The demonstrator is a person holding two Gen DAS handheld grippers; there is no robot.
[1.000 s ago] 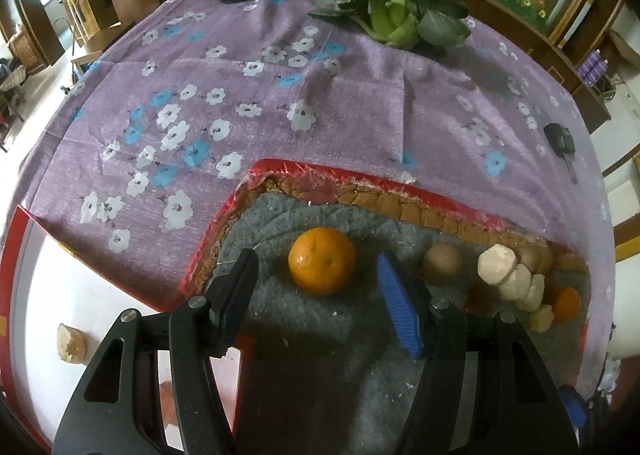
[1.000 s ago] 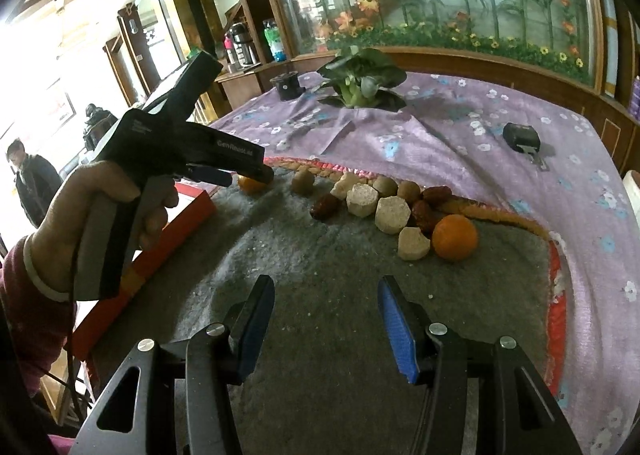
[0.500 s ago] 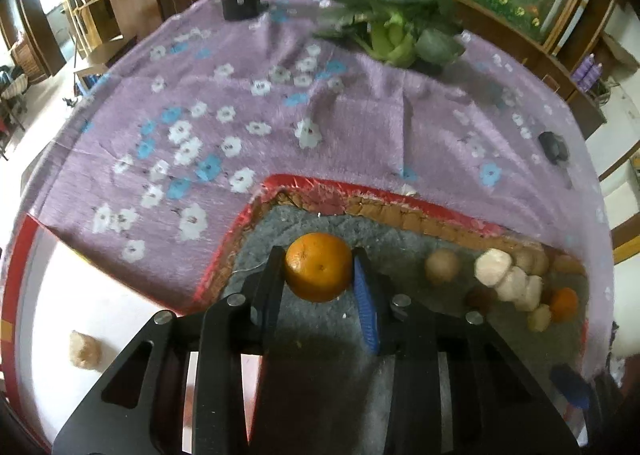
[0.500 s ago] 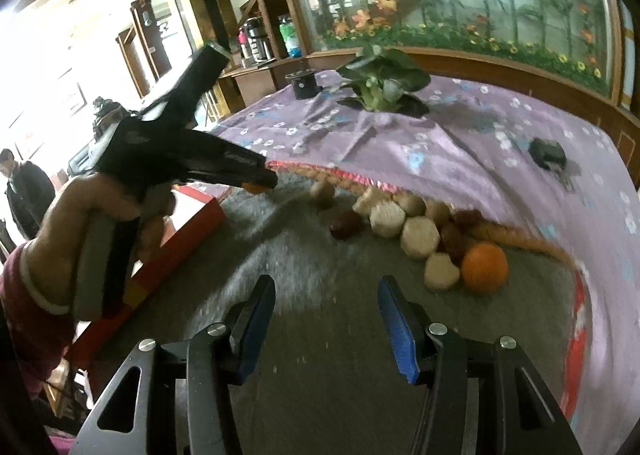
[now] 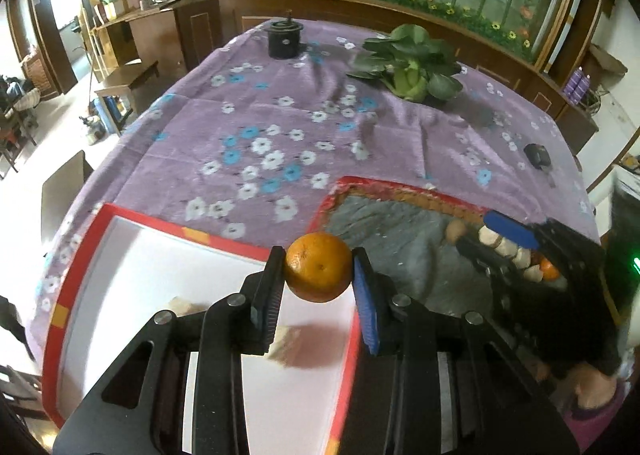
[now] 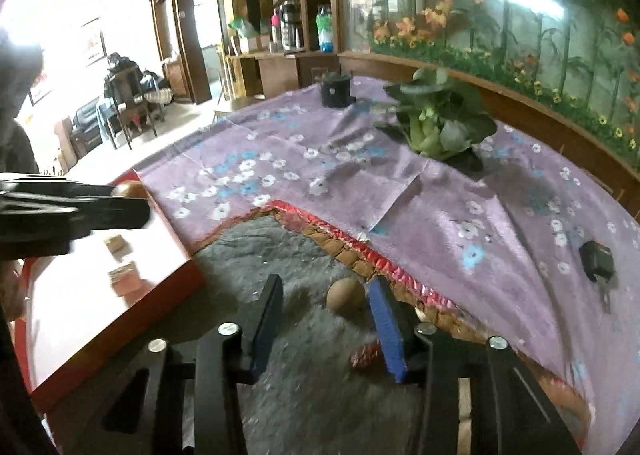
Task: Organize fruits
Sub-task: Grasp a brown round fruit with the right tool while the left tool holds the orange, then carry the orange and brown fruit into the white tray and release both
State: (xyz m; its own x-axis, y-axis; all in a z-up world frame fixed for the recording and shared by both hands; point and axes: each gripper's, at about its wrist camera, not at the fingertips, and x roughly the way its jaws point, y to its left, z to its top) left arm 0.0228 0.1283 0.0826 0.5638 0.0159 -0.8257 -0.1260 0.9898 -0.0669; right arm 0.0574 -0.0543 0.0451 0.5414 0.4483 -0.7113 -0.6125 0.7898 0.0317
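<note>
The left gripper (image 5: 318, 283) clamps an orange (image 5: 319, 267) between its fingers, raised over the edge of a red-rimmed white tray (image 5: 120, 255). The round fruit is pinched only at its sides, so it could slip and roll off the surface. The right gripper (image 6: 326, 319), fingers apart and just closing, hovers over the grey mat (image 6: 304, 387) with a small brown fruit (image 6: 345, 293) between them, beside the blue finger, not yet pressed; closing off-centre could push it away
</note>
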